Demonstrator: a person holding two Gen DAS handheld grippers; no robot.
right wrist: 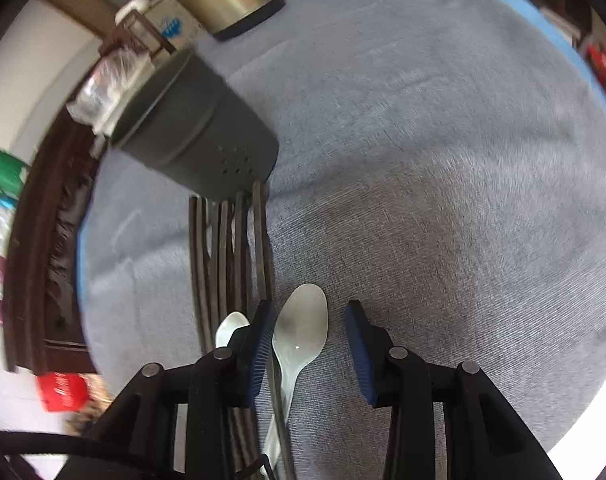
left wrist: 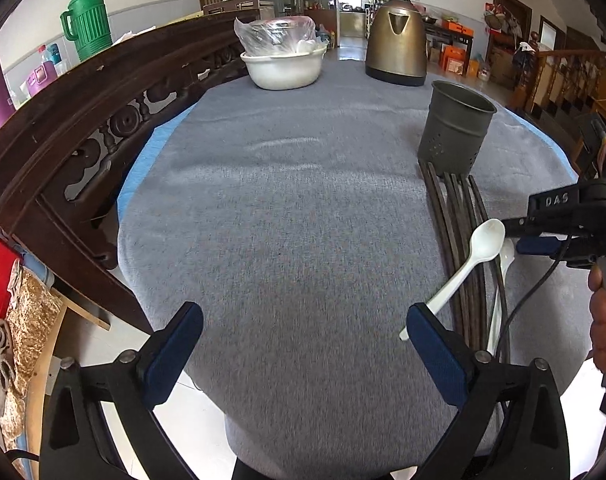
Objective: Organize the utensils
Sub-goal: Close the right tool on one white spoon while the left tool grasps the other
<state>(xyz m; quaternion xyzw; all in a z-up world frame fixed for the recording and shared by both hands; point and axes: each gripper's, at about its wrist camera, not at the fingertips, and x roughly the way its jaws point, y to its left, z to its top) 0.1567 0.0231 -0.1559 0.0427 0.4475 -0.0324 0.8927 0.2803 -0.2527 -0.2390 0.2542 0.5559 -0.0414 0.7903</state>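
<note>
While the left gripper (left wrist: 303, 344) gapes empty, right gripper (right wrist: 309, 344) — part-open — straddles a white spoon (right wrist: 301, 336).

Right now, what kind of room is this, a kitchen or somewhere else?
Probably a home's living and dining room, not a kitchen proper. A brass-coloured electric kettle and a white basin stand on a cloth-covered table, a carved wooden bench back runs alongside, and shelves of jars show through the doorway behind.

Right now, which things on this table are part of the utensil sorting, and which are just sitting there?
For the job:
white spoons
dark chopsticks
grey holder cup

Just lying about:
brass-coloured kettle
white basin
green jug
</note>
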